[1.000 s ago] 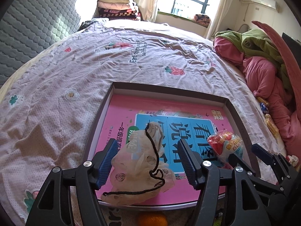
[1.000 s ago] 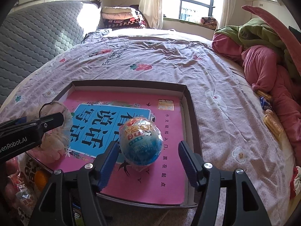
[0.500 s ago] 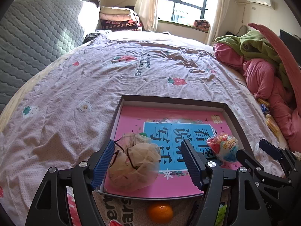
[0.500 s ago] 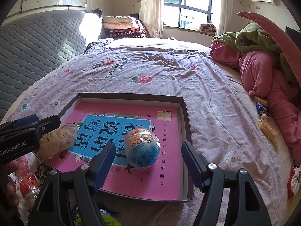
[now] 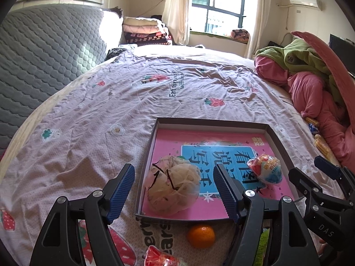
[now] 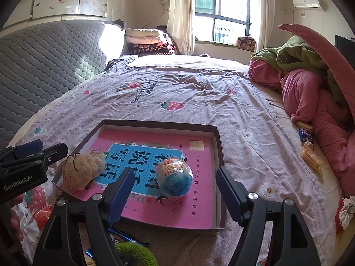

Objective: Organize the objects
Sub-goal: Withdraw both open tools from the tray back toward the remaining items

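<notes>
A shallow box lid with a pink printed floor (image 5: 213, 124) (image 6: 218, 141) lies on the bed. In its near left corner sits a beige mesh pouch with a black drawstring (image 5: 173, 187) (image 6: 82, 173). A foil-wrapped toy egg (image 5: 265, 170) (image 6: 174, 180) sits near the lid's front right. My left gripper (image 5: 174, 191) is open and empty, held back from and above the pouch. My right gripper (image 6: 174, 190) is open and empty, held back from the egg.
An orange (image 5: 200, 236) and a red wrapped snack (image 5: 159, 257) lie on the bedsheet in front of the lid. A green bristly object (image 6: 135, 255) and blue wrappers lie near my right gripper. Packaged snacks (image 6: 310, 156) lie by pink and green bedding (image 6: 315, 93) at the right.
Both grippers have pulled back and up from the lid. The pouch, loose between the left fingers before, has settled into a ball. The egg has not moved.
</notes>
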### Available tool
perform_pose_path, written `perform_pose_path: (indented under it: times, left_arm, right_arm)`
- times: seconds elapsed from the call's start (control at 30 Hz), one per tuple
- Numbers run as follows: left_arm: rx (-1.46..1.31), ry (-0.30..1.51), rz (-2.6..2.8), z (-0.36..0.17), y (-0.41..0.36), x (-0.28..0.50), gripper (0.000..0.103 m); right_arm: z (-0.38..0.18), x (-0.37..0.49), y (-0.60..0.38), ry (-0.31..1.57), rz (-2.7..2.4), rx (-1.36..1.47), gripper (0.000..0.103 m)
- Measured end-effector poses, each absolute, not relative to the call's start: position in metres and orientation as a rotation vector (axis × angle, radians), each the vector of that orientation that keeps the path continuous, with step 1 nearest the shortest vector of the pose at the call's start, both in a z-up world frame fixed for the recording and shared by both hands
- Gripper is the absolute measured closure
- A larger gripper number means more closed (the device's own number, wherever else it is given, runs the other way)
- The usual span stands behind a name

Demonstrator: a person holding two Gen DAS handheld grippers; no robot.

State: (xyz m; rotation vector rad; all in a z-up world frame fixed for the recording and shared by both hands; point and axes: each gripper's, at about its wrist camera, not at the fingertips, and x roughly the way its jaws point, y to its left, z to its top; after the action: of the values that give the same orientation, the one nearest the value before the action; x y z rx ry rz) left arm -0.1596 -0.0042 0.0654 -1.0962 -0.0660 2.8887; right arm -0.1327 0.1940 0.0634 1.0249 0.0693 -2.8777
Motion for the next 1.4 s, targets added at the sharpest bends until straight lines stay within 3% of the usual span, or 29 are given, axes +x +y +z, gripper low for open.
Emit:
perform_pose_path:
  times: [0.67,1.4]
  left_arm:
    - [-1.042,-0.022,2.940,0.077,-0.012,-0.117,0.028]
    - [-1.073,0.028,2.963,0.061,-0.015,-0.085,0.028]
  right_arm:
    - [0.094,-0.095,0.177,0.083,-2.892,0.890,0.022]
    - [0.087,-0.066,0.183,0.117,-2.905,0.915,0.020]
